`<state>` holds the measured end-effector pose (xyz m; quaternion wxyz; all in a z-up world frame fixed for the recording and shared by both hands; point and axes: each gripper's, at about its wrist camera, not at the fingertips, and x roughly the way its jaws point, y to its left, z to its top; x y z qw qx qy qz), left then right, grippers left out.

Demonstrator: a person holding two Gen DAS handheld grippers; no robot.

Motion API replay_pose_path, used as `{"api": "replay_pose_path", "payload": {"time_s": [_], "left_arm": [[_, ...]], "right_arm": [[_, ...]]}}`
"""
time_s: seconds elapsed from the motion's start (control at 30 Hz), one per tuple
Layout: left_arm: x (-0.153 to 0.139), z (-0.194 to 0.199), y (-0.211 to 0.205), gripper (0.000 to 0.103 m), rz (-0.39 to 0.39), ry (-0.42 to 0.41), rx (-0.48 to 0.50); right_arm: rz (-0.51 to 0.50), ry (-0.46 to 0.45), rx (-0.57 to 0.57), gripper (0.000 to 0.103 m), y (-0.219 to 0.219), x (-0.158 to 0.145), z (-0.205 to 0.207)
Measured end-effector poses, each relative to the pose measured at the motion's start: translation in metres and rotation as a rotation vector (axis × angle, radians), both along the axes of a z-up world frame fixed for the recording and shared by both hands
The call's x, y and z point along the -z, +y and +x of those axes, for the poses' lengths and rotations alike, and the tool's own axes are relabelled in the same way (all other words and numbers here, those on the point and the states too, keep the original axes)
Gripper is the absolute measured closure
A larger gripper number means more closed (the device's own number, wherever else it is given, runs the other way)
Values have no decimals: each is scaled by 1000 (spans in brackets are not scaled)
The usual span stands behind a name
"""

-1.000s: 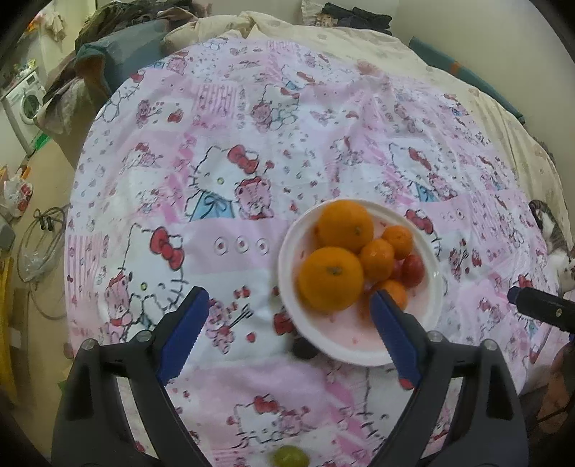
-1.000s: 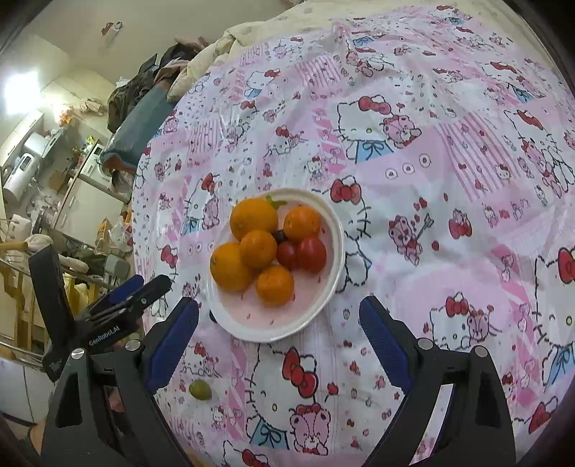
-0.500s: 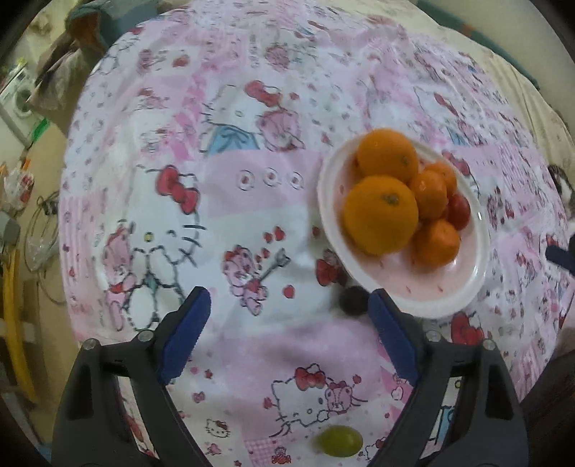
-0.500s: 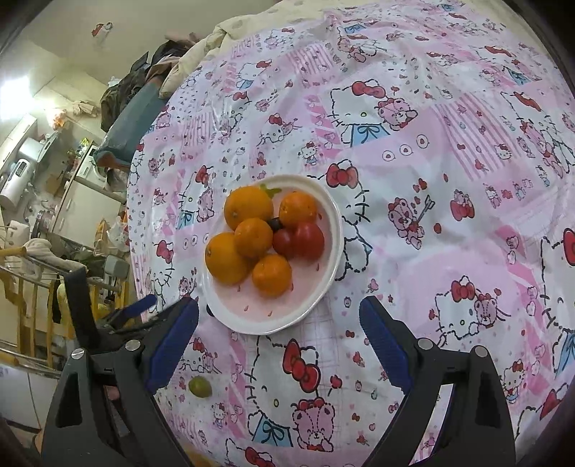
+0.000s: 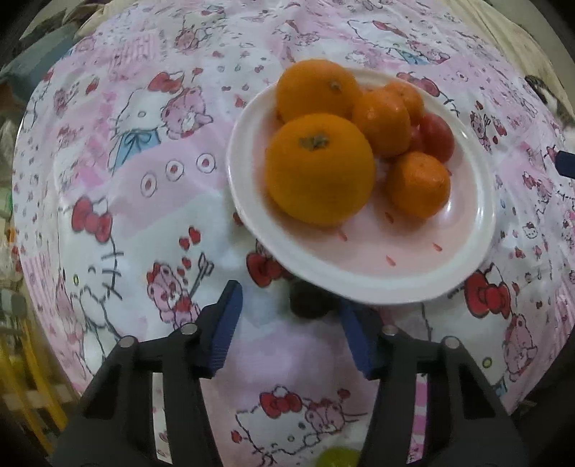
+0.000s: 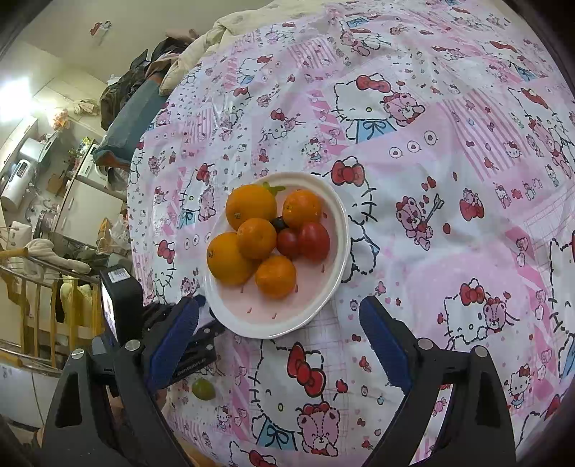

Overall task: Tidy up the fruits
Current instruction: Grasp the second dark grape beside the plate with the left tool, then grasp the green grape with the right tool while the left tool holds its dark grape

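Note:
A white plate (image 5: 359, 280) (image 6: 334, 280) on the pink cartoon tablecloth holds several oranges (image 5: 318, 169) (image 6: 251, 206) and two red tomatoes (image 5: 436, 138) (image 6: 312, 240). A dark grape (image 5: 309, 303) lies on the cloth at the plate's near rim. My left gripper (image 5: 289, 328) is open, low over the cloth, with the dark grape between its fingertips. A green grape (image 5: 337, 458) (image 6: 203, 389) lies on the cloth behind it. My right gripper (image 6: 278, 334) is open and empty, above the plate's near edge.
The table's left edge drops off to a cluttered room with a wooden rack (image 6: 36, 287) and appliances (image 6: 21, 172). Bedding (image 6: 230, 25) lies beyond the table's far side. The left gripper's body (image 6: 118, 305) shows at the plate's left in the right wrist view.
My left gripper has moved down and forward toward the plate, so the dark grape now sits between its fingertips. The right gripper has drifted slightly closer to the plate.

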<state>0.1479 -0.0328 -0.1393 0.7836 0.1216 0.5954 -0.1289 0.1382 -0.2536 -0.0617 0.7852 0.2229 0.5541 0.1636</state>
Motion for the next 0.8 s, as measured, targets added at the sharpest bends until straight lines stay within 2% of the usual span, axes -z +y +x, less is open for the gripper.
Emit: {"api": "replay_pose_path", "payload": {"time_s": [0.1, 0.13, 0.27, 0.37, 0.67, 0.8], "left_arm": [[1, -1, -3, 70, -12, 5, 6], [1, -1, -6, 81, -15, 7, 16], [-1, -1, -14, 82, -5, 6, 22], [-3, -2, -7, 82, -36, 21, -8], [-17, -17, 13, 82, -52, 56, -81], [-36, -25, 22, 83, -42, 17, -142]], "right_arm": [[-3, 9, 6, 10, -1, 2, 1], [-6, 9, 7, 10, -2, 3, 2], [-19, 12, 6, 10, -1, 3, 1], [-31, 13, 3, 10, -1, 4, 0], [-47, -10, 1, 10, -1, -6, -5], [-51, -18, -4, 10, 1, -11, -8]]}}
